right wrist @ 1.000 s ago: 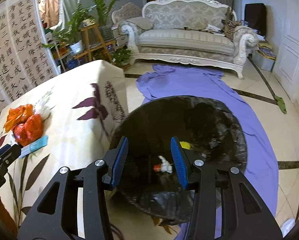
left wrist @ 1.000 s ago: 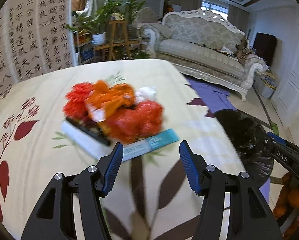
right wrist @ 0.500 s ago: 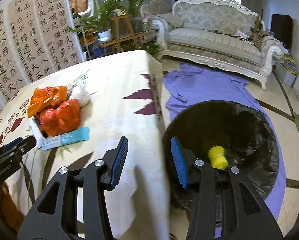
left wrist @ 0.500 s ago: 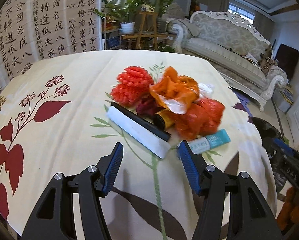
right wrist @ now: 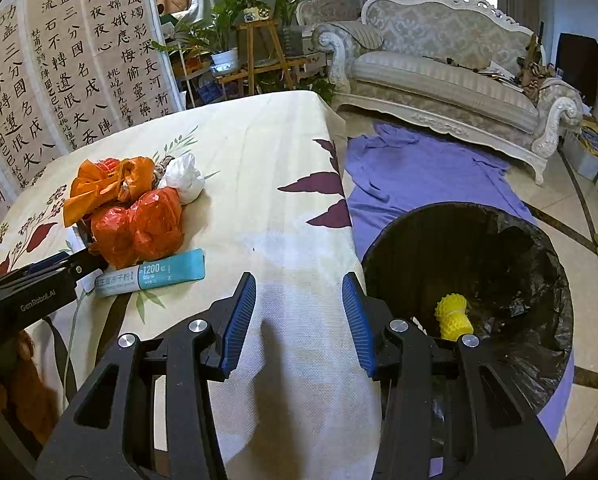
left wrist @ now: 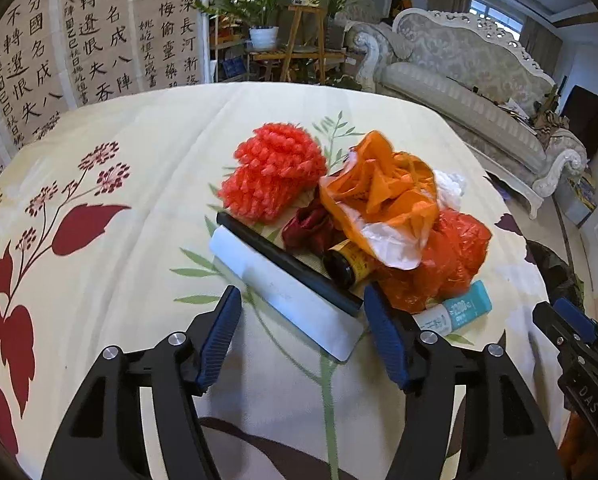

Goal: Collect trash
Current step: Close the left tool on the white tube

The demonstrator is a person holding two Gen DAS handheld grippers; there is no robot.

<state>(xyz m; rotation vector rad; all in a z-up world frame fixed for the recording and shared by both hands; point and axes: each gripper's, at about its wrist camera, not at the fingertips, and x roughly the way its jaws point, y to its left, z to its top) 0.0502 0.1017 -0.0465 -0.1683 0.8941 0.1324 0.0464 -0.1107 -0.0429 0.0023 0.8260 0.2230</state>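
A trash pile lies on the floral tablecloth (left wrist: 99,152): red foam netting (left wrist: 273,172), an orange bag (left wrist: 379,192), a red bag (left wrist: 447,256), a dark bottle (left wrist: 347,266), a black tube (left wrist: 287,260), a white roll (left wrist: 283,292) and a teal packet (left wrist: 455,312). My left gripper (left wrist: 303,334) is open, its fingers either side of the near end of the white roll. My right gripper (right wrist: 299,320) is open and empty over the table's edge beside the black-lined bin (right wrist: 499,280), which holds a yellow foam piece (right wrist: 453,316). The pile also shows in the right wrist view (right wrist: 135,220).
A purple cloth (right wrist: 419,168) lies on the floor behind the bin. A cream sofa (right wrist: 439,72) stands at the back right, a calligraphy screen (left wrist: 79,40) and potted plants (left wrist: 263,12) at the back left. My right gripper shows at the left view's right edge (left wrist: 579,352).
My left gripper has swung left and moved in on the pile, now straddling the white roll. My right gripper has swung left from above the bin to the table's edge.
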